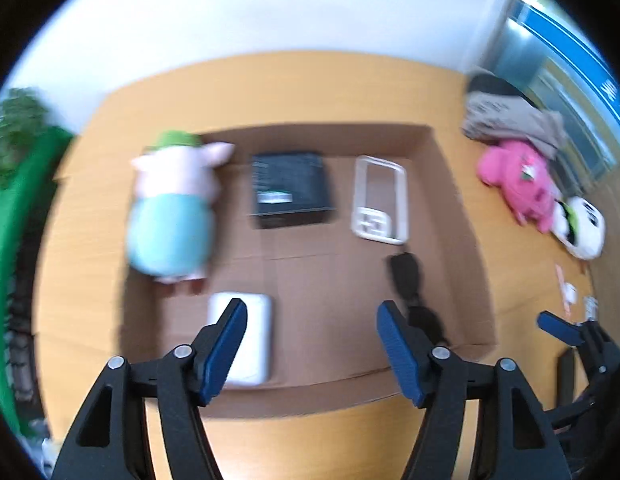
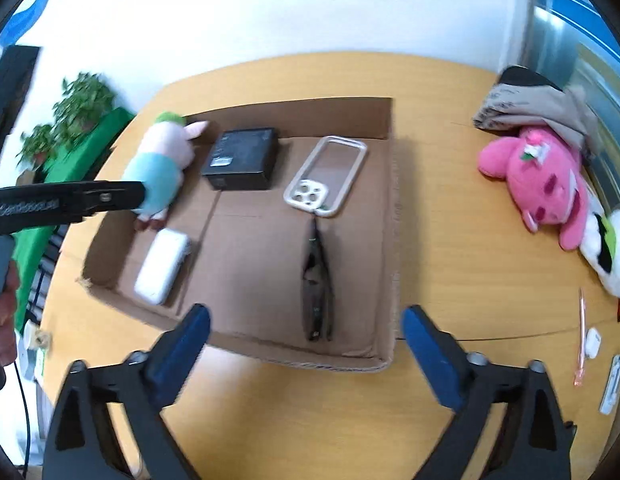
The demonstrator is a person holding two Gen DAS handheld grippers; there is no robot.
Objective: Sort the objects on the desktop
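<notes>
A shallow cardboard box [image 1: 449, 200] [image 2: 389, 240] lies on the round wooden table. In it are a pig plush [image 1: 174, 208] [image 2: 162, 164], a black box [image 1: 290, 188] [image 2: 242, 158], a clear phone case [image 1: 379, 200] [image 2: 327, 174], a white power bank [image 1: 252, 344] [image 2: 162, 266] and black sunglasses [image 1: 409, 280] [image 2: 315, 280]. My left gripper [image 1: 310, 320] is open and empty above the box's near edge. My right gripper [image 2: 306, 324] is open and empty over the box's near side.
A pink plush [image 1: 517, 180] [image 2: 537, 176], a white plush [image 1: 581, 228] [image 2: 607, 252] and a beige cloth bag [image 1: 509, 116] [image 2: 537, 108] lie at the table's right. Small items [image 2: 589, 344] lie at the right edge. A green plant [image 2: 78, 108] stands left.
</notes>
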